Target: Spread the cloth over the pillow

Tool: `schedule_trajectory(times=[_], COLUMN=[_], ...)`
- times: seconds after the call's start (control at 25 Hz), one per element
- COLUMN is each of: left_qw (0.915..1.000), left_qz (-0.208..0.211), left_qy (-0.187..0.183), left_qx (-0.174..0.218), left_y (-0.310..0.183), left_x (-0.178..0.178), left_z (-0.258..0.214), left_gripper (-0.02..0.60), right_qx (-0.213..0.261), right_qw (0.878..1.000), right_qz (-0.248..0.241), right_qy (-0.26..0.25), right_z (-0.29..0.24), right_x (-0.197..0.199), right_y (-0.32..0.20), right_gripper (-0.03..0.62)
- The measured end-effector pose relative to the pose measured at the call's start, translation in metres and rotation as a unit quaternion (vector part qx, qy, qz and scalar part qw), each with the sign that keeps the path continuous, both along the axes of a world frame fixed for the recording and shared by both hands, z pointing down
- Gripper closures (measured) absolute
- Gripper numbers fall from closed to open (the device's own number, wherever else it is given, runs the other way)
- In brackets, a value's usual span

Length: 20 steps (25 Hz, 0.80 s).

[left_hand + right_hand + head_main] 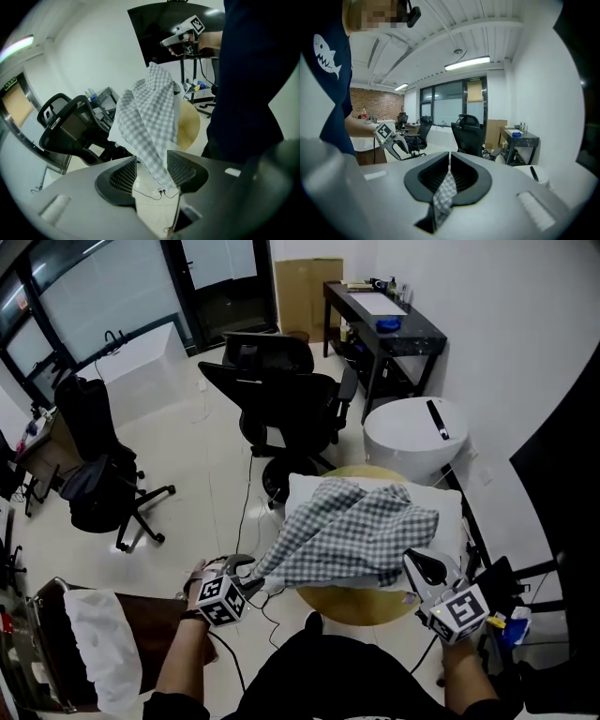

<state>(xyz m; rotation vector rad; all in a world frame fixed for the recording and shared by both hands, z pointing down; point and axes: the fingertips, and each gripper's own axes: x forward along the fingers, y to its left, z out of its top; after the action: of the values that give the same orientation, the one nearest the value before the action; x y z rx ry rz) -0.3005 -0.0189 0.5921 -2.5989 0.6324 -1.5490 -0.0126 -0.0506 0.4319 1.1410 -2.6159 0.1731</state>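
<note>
A grey-and-white checked cloth (361, 531) lies bunched over a white pillow (305, 491) on a round wooden table (361, 607). My left gripper (246, 579) is at the cloth's near left corner. In the left gripper view its jaws stand open (151, 161), and the cloth's corner (150, 140) hangs down between them, touching the right pad at most. My right gripper (422, 570) is at the cloth's near right edge. It is shut (450, 157) on a narrow strip of the cloth (446, 190). Most of the pillow is hidden under the cloth.
Black office chairs (286, 395) stand just beyond the table, another (94, 465) at the left. A white round drum (417, 432) and a black desk (384, 320) are at the back right. A brown seat with white fabric (98, 657) is at the lower left. Cables cross the floor.
</note>
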Motion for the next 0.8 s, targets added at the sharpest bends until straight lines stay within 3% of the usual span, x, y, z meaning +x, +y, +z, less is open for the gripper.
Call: schedule_trajectory(times=[0.12,0.28,0.4,0.64,0.8], left_qw=[0.9994,0.9972,0.9948,0.9950,0.9956], left_qz=[0.034,0.043,0.050,0.052,0.053], left_qy=[0.003,0.016,0.006,-0.006,-0.009], left_qx=[-0.003,0.059,0.088,0.085,0.077], left_y=[-0.017,-0.063,-0.097,-0.152,-0.196], left_x=[0.007,0.032,0.055,0.102,0.123], left_z=[-0.038,-0.073,-0.082,-0.077,-0.070], left_gripper=[0.388,0.390,0.415,0.479,0.482], right_qx=[0.014,0.029,0.025,0.030,0.024], right_qw=[1.000,1.000,1.000,0.998,0.998], right_qz=[0.009,-0.001,-0.014,-0.047,-0.048], right_qy=[-0.003,-0.006,-0.007,-0.019,-0.024], right_z=[-0.012,-0.017,-0.018,-0.027,-0.022], right_x=[-0.001,0.001,0.001,0.013,0.022], right_y=[-0.017,-0.030,-0.035,-0.042,-0.051], right_gripper=[0.572,0.572,0.572,0.572,0.572])
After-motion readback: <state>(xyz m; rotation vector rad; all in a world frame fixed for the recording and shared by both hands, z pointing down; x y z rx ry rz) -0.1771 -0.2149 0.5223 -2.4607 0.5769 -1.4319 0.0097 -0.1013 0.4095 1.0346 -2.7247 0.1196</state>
